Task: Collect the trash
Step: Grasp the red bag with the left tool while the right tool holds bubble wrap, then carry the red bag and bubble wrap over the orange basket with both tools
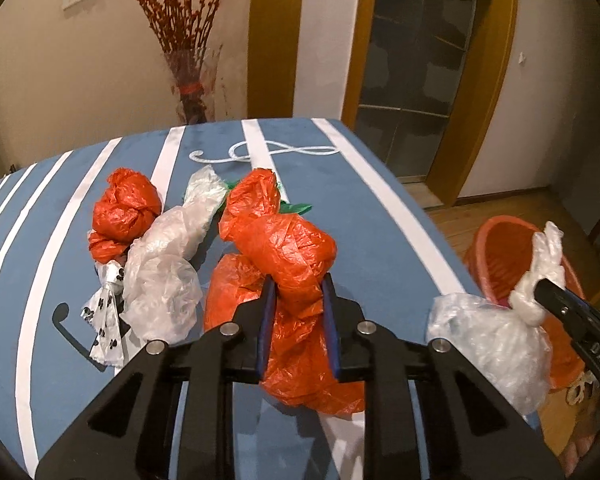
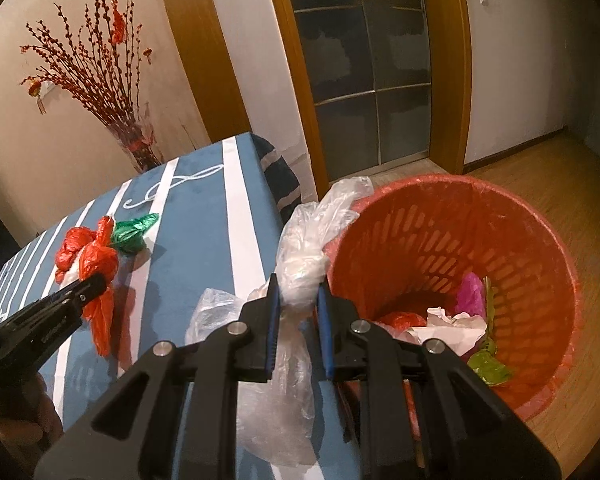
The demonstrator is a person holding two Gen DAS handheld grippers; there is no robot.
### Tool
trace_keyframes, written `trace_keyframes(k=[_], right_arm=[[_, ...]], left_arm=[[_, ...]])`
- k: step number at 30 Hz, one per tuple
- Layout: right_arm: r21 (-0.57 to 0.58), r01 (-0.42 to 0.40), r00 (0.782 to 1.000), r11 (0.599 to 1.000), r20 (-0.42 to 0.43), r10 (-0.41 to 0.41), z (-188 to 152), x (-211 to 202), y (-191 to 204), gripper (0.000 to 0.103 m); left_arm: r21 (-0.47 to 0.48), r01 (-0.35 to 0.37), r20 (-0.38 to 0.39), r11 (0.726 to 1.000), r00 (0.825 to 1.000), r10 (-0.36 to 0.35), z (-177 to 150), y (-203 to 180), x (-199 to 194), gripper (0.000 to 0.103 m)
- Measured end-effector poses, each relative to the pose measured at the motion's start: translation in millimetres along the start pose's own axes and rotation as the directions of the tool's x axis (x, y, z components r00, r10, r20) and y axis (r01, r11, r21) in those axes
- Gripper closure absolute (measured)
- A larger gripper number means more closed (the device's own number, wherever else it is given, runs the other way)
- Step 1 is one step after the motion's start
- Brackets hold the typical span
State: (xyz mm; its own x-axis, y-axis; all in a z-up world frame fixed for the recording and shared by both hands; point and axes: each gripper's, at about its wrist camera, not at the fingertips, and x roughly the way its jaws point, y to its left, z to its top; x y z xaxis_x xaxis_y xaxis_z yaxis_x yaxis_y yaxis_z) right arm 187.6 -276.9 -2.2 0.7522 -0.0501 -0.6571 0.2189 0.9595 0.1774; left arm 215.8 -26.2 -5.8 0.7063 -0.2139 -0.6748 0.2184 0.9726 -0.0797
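My left gripper (image 1: 298, 282) is shut on a crumpled orange-red plastic bag (image 1: 288, 248), lifting part of it off the blue striped tablecloth (image 1: 380, 240). From the right wrist view, the left gripper (image 2: 96, 280) pinches that same bag (image 2: 98, 260). My right gripper (image 2: 298, 284) is shut on the knotted neck of a clear plastic bag (image 2: 300, 256) at the table's edge, just left of a red slotted bin (image 2: 540, 240). Another red bag (image 1: 126, 208), a clear bag (image 1: 168, 256), a black-and-white patterned bag (image 1: 106, 312) and a green bag (image 2: 134, 232) lie on the table.
The bin stands on the wooden floor (image 2: 540, 168) beside the table and holds crumpled paper (image 2: 448, 324) plus pink, green and red scraps. A vase of red branches (image 1: 188, 80) and a glass-panelled door (image 1: 412, 80) lie beyond the table. A hand (image 2: 20, 420) shows at lower left.
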Motion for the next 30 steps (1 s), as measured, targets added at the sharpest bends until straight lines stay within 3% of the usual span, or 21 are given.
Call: trace_keyframes(k=[15,30], right_arm=[[0.033,0.016,0.997,0.999,0.07,-0.019,5.4,-37.8,-26.4,0.085],[0.129,0.123,0.983,0.984,0.119,-0.139,13.7,-50.0,-95.0,0.085]], left_arm=[[0.046,0.122,0.04,0.991,0.991,-0.124,2.9,-45.2,-29.3,0.081],[0.125,0.268,0.01,0.955,0.962,-0.271,4.3,-124.0,-20.6,0.081]])
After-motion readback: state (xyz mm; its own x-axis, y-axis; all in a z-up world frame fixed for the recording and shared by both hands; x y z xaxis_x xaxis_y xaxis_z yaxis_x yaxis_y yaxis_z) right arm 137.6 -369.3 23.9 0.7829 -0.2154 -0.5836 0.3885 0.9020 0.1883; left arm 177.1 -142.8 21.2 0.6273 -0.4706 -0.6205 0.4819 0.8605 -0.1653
